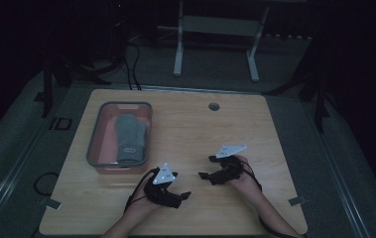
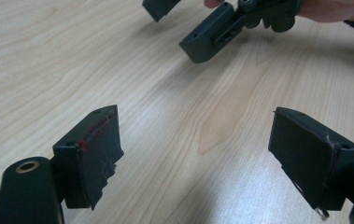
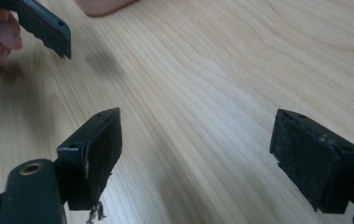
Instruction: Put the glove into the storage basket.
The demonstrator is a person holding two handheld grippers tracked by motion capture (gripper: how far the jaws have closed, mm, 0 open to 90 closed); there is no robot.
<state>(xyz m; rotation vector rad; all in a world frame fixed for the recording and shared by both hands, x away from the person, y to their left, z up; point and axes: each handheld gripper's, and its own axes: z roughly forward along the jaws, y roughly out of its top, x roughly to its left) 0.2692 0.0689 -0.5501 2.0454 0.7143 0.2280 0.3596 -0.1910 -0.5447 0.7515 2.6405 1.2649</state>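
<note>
- The left gripper [image 2: 195, 154] has its jaws spread wide with nothing between them, just bare table [image 2: 72, 56] showing through the gap.
- The right gripper [image 3: 195, 154] is the same: jaws wide apart, gripping nothing, wood grain between them.
- From above, the left gripper [image 1: 183, 195] and right gripper [image 1: 206, 167] sit low over the near half of the table [image 1: 215, 134], jaw tips turned toward each other, close but apart.
- In the left gripper view the right gripper [image 2: 184, 23] comes in from the top edge, its jaws open too, fingers [image 2: 333, 8] behind it partly cut off.
- In the right gripper view one jaw of the left gripper [image 3: 48, 28] pokes in at the upper left, with fingertips [image 3: 6, 35] beside it; the other jaw is out of frame.
- Nothing lies on the wood between the two grippers.
- A grey-rimmed bin [image 1: 94, 141] stands on the left side of the table, just beyond the left gripper, and a grey mitten [image 1: 130, 139] lies flat inside it, cuff toward the near end.
- The mitten has a small tag near its cuff; too dim and small to read.
- A round grommet [image 1: 214, 106] sits near the far edge of the table.
- Beyond the table stand pale desk legs [image 1: 178, 44] and dark cables [image 1: 133, 69] on the floor.
- Each gripper wears a grey plate [image 1: 165, 174] with small marks I can't make out.
- The room is dark, so its far corners are lost in shadow.
- The person's forearms are cut off by the bottom edge.
</note>
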